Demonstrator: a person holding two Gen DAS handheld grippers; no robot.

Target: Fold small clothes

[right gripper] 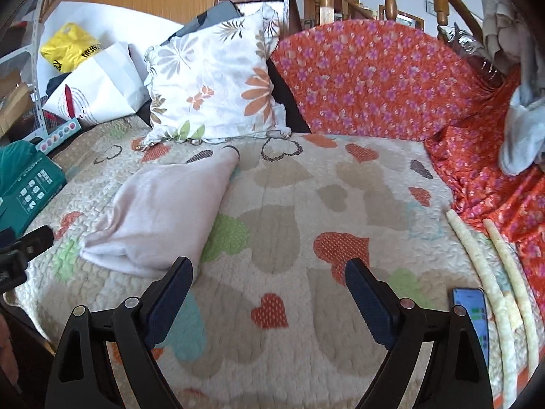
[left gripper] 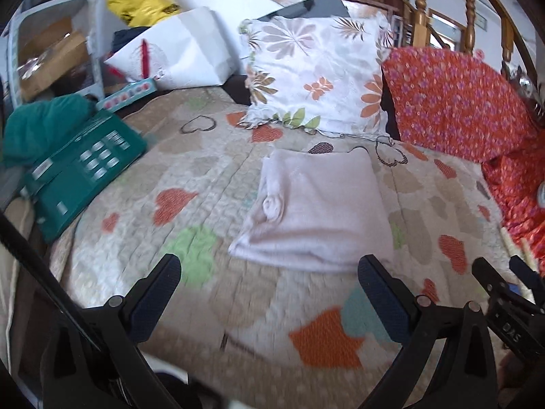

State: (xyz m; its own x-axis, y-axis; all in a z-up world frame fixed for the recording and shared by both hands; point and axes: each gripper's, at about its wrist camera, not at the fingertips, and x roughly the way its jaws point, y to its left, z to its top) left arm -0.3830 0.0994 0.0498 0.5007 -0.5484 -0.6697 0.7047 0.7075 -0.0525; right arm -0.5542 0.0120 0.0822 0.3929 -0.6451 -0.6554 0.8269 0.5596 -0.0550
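Note:
A pale pink garment [left gripper: 316,208] lies folded into a rectangle on the heart-patterned quilt [left gripper: 190,177]. It also shows in the right wrist view [right gripper: 160,214], left of centre. My left gripper [left gripper: 269,269] is open and empty, just in front of the garment's near edge, above the quilt. My right gripper [right gripper: 269,272] is open and empty, to the right of the garment's near corner. The right gripper's tip shows at the lower right of the left wrist view [left gripper: 500,272].
A floral pillow [left gripper: 316,71] stands behind the garment. An orange flowered cloth [right gripper: 391,81] covers the right side. A green box [left gripper: 81,167], a white bag [left gripper: 177,51] and a yellow bag [left gripper: 143,0] are at the left. A phone [right gripper: 473,317] and two white rods [right gripper: 490,283] lie at the right.

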